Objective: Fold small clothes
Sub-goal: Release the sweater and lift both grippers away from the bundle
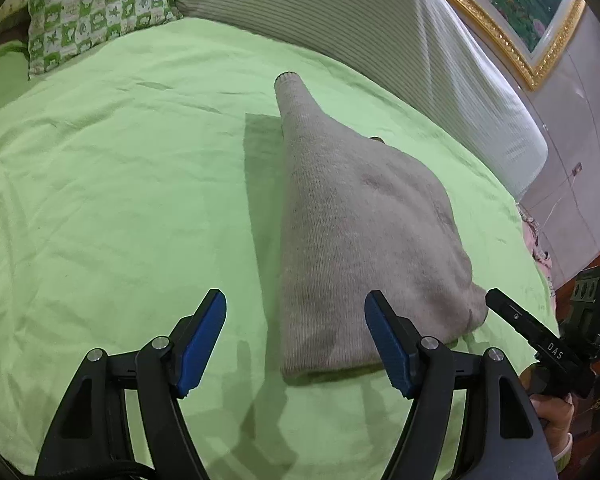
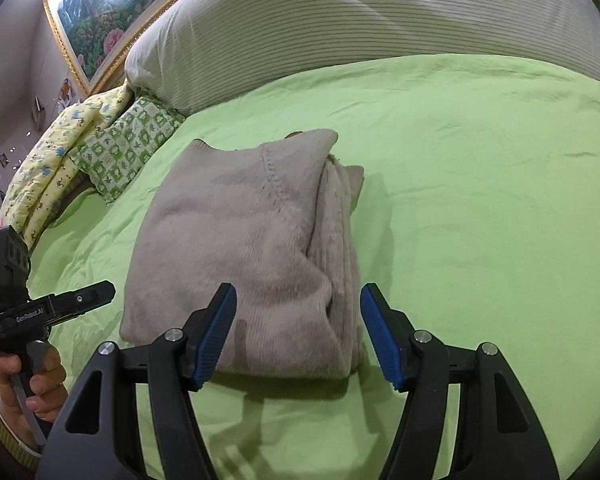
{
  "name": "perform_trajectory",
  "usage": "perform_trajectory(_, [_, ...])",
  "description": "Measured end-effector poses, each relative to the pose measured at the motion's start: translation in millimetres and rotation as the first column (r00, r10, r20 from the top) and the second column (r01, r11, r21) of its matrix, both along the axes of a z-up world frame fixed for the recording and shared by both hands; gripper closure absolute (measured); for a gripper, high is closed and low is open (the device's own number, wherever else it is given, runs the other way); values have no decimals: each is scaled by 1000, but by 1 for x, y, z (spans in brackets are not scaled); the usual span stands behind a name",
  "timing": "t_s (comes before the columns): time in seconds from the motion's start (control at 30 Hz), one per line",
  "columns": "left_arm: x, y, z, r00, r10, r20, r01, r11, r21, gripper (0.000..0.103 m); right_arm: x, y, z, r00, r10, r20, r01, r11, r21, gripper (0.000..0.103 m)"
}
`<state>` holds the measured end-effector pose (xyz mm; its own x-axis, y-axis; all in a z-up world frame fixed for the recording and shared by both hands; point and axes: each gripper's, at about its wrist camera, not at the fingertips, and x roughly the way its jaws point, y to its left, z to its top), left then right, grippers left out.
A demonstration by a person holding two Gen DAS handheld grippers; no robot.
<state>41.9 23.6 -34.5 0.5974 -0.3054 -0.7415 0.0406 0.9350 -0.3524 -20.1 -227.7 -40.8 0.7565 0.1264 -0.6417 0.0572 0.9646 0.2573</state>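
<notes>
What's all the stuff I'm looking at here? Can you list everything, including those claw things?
Sweater: one, grey-beige knit, folded, lying on the bed sheet; a sleeve cuff points away in the left view.
Bed sheet: one, light green, covering the bed.
Checked pillow: one, green and white, at the far corner of the sheet.
Quilt: one, pale yellow with small prints, beside the checked pillow.
Striped bolster: one, white-grey, along the far edge of the bed.
Framed picture: one, gold frame, flower scene, on the wall.
Left claw: black with blue pads, open, over the sweater's near edge.
Right claw: black with blue pads, open, over the sweater's near edge.
Hand: holding the left claw's handle.
</notes>
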Motion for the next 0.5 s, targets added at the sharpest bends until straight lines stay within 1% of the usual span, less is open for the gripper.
perform_trajectory(0.1, [-12,-4,4,1000,-8,23,8,999,37,28,-10,3,2,1000,5,10,-5,1000,-14,38])
perform_trajectory(0.17, [-19,-6,7,999,-16,37,14,998,56,24,-15,5,4,1000,9,18,-9,1000,-18,38])
perform_trajectory(0.27, [-31,-13,10,998,-26,56,20,996,91,22,-25,8,8,999,8,40,-7,1000,-26,37])
perform_trajectory(0.43, [-49,-23,15,996,-41,74,31,990,136,20,-41,17,15,996,28,80,-24,998,-51,30])
perform_trajectory(0.5, [-56,-27,17,996,-41,81,27,987,159,20,-46,21,17,995,42,94,-36,997,-66,25])
